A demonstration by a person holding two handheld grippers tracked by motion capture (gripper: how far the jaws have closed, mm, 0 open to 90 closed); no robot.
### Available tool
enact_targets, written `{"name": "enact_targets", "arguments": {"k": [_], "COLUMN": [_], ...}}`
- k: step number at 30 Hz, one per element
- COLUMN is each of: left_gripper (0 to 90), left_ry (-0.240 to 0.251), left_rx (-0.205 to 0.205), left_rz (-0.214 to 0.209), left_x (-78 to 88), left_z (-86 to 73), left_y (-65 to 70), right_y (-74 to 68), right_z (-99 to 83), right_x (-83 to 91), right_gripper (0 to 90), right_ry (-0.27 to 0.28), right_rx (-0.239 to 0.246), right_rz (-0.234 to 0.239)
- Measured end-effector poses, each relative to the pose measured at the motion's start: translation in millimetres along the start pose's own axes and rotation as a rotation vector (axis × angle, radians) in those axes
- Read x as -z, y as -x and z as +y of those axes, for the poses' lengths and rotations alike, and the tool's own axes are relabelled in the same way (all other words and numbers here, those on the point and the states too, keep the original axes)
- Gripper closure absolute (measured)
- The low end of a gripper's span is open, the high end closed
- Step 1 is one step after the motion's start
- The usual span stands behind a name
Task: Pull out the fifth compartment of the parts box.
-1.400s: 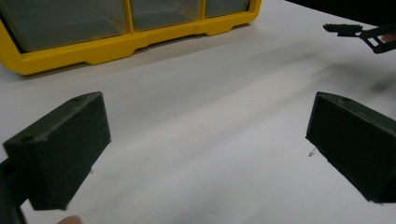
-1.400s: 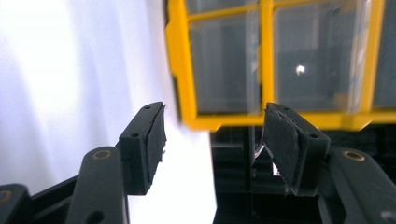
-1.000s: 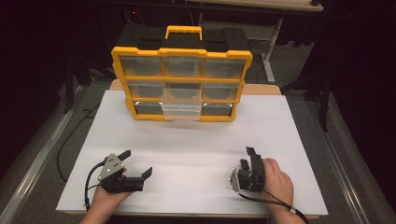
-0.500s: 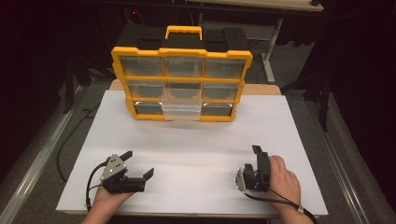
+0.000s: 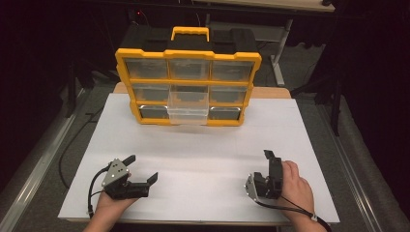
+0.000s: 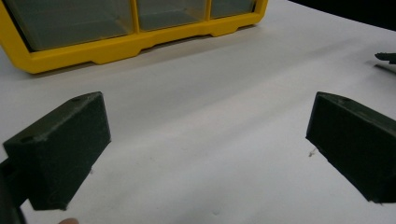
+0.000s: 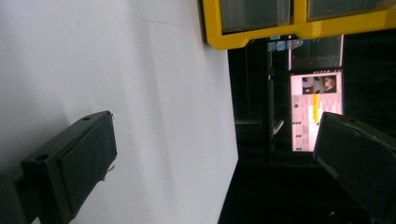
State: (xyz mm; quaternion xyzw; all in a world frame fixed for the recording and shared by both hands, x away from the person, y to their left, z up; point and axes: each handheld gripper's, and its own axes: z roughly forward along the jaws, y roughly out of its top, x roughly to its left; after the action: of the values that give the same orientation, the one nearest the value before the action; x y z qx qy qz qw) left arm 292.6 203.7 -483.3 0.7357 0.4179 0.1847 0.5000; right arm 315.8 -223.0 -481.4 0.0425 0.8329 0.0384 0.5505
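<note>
Work in hand: the yellow plastic organizer case with clear drawers (image 5: 187, 87) stands upright at the far edge of the white table sheet (image 5: 203, 150); its clear middle drawer (image 5: 187, 107) sits pulled partly forward.
Done so far: I'd judge nothing else is started; the other 8 drawers look closed.
Left gripper (image 5: 143, 170): jaws spread, empty, resting near the front edge.
Right gripper (image 5: 267, 170): jaws have just been opening, now spread wide, nothing between them, tipped on its side.
Room: broad bare sheet between grippers and case; dark floor drops off both sides.
</note>
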Motion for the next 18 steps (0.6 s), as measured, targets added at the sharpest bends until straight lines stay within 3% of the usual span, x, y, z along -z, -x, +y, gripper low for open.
{"name": "enact_targets", "arguments": {"k": [3,6,7,8,11,14,18], "left_gripper": [0.0,0.0,0.0,0.0,0.0,0.0,0.0], "left_ry": [0.0,0.0,0.001,0.0,-0.004,-0.002,0.009], "left_rx": [0.005,0.017,0.02,0.018,0.017,0.027,0.019], "left_rz": [-0.015,-0.024,-0.024,-0.023,-0.018,-0.019,-0.013], "left_x": [-0.3,-0.7,-0.8,-0.6,0.4,1.3,2.1], "left_z": [0.3,1.1,1.2,1.2,1.6,1.6,1.1], "left_y": [0.0,-1.0,-1.2,-1.6,-3.5,-6.2,-7.7], "right_y": [0.6,4.5,3.0,5.4,6.3,8.3,8.6], "right_z": [-3.5,-9.2,-10.7,-12.7,-16.5,-19.9,-25.0], "right_x": [-2.3,-3.0,-2.4,-2.7,-4.1,-4.6,-2.3], "right_gripper": [0.2,0.2,0.2,0.2,0.2,0.2,0.2], "right_ry": [-0.002,0.007,0.003,0.011,0.015,0.02,0.045], "right_rx": [-0.098,-0.242,-0.336,-0.361,-0.524,-0.614,-0.806], "right_rz": [0.038,0.075,0.094,0.103,0.141,0.163,0.223]}}
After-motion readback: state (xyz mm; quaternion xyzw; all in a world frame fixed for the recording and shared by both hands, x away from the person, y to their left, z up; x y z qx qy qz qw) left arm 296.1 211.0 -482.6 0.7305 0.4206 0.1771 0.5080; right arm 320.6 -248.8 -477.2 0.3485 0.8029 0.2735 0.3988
